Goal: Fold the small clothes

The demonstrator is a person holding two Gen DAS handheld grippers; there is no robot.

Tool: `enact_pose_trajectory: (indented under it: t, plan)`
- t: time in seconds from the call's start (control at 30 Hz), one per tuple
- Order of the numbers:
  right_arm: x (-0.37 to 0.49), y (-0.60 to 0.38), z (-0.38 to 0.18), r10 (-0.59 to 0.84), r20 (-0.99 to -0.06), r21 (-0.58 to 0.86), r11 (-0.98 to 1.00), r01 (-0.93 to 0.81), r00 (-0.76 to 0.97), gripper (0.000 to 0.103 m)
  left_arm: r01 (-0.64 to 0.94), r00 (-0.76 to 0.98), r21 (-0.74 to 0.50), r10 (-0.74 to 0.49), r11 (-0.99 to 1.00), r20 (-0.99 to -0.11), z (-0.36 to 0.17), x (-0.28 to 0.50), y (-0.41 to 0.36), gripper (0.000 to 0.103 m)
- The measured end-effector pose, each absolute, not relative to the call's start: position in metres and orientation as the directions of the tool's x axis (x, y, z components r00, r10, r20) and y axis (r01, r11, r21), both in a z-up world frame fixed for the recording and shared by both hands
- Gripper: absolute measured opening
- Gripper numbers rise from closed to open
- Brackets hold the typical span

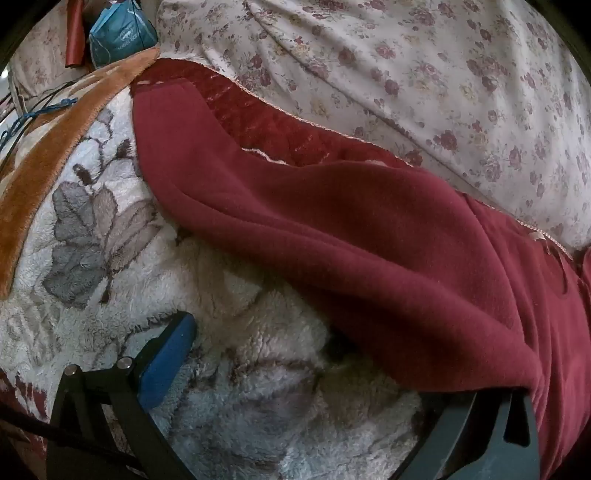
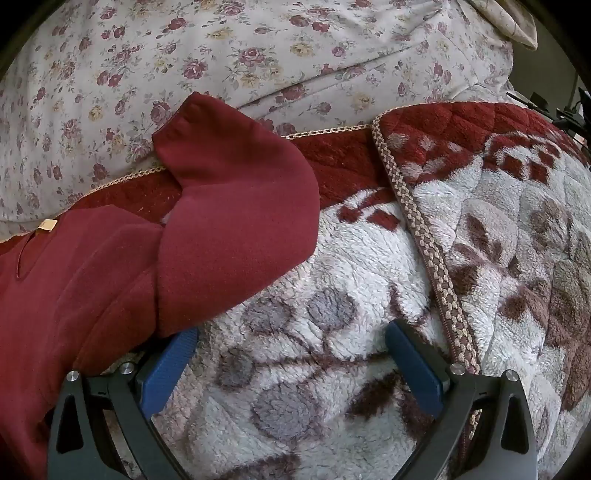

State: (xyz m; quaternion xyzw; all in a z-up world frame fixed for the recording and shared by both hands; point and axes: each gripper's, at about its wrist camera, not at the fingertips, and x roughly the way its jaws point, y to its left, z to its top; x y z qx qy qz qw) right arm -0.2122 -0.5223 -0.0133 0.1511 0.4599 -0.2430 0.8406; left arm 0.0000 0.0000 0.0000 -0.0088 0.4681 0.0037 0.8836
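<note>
A dark red fleece garment (image 1: 369, 251) lies spread on a fluffy white floral blanket (image 1: 229, 387). In the left wrist view its sleeve runs from upper left to lower right and drapes over my left gripper's right finger. My left gripper (image 1: 295, 350) is open; its blue left pad (image 1: 168, 360) is bare. In the right wrist view the garment (image 2: 229, 229) lies at the left, sleeve folded, and its edge covers the tip of the left blue pad (image 2: 170, 365). My right gripper (image 2: 291, 347) is open wide over the blanket (image 2: 314, 332).
A rose-print sheet (image 1: 424, 74) fills the far side in both views. A blue bag (image 1: 122, 33) and an orange blanket border (image 1: 55, 147) sit at upper left. A braided blanket edge (image 2: 424, 236) runs down the right of the right wrist view.
</note>
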Motion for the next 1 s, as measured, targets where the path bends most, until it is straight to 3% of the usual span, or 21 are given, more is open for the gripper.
enact_pose_trajectory:
  t: [0.63,1.0]
  plan:
    - [-0.212,-0.522,-0.013,-0.27,-0.846,0.03,0.836,0.547,0.459,0.103,-0.026,0.561,-0.009,0.007,1.0,-0.828,0.0,-0.002,0.001,0.103]
    - [-0.209,-0.522,-0.014,-0.267,-0.854,0.025,0.836,0.548,0.446,0.103,-0.026,0.459,-0.027,-0.012,0.999,-0.888,0.014,-0.019,0.005,0.103]
